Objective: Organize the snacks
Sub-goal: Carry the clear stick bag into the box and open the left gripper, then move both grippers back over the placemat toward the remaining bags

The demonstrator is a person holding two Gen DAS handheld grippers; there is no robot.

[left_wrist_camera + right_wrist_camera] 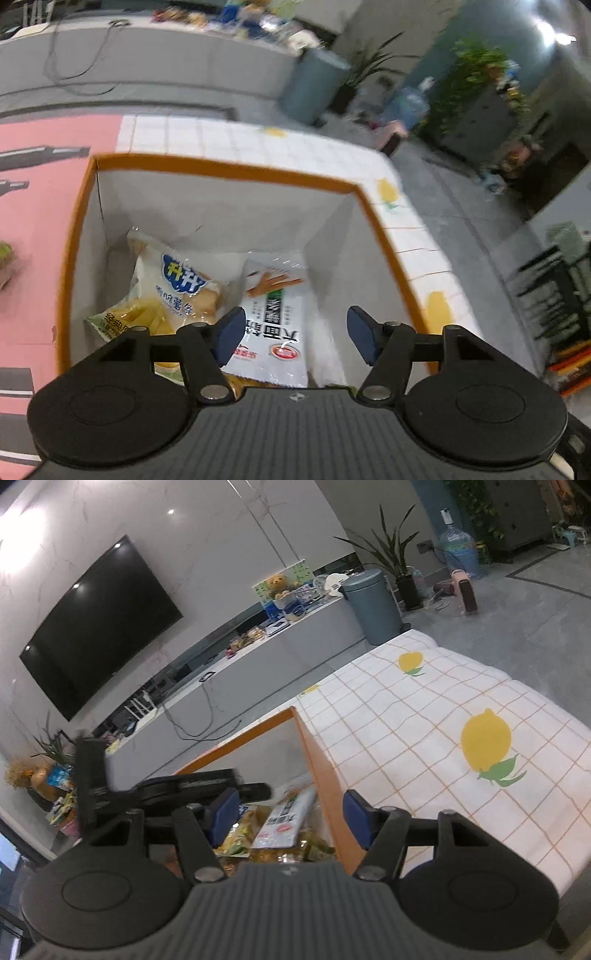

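An open cardboard box with an orange rim (221,168) and white inner walls stands on the table. Inside lie a white snack packet with printed characters (275,325) and a yellow-and-white packet with a blue logo (173,284), over other yellow packets. My left gripper (295,332) hovers open over the box, its blue pads (231,334) either side of the white packet and apart from it. In the right wrist view my right gripper (290,814) is open above the box's right orange wall (319,771), holding nothing; the white packet (284,819) shows below. The left gripper's black body (177,786) reaches in from the left.
A white checked tablecloth with lemon prints (443,716) covers the table right of the box, its edge dropping to a grey floor. A pink mat (37,221) lies left of the box. Beyond stand a low TV counter (280,646), a wall TV (99,624) and a grey bin (373,605).
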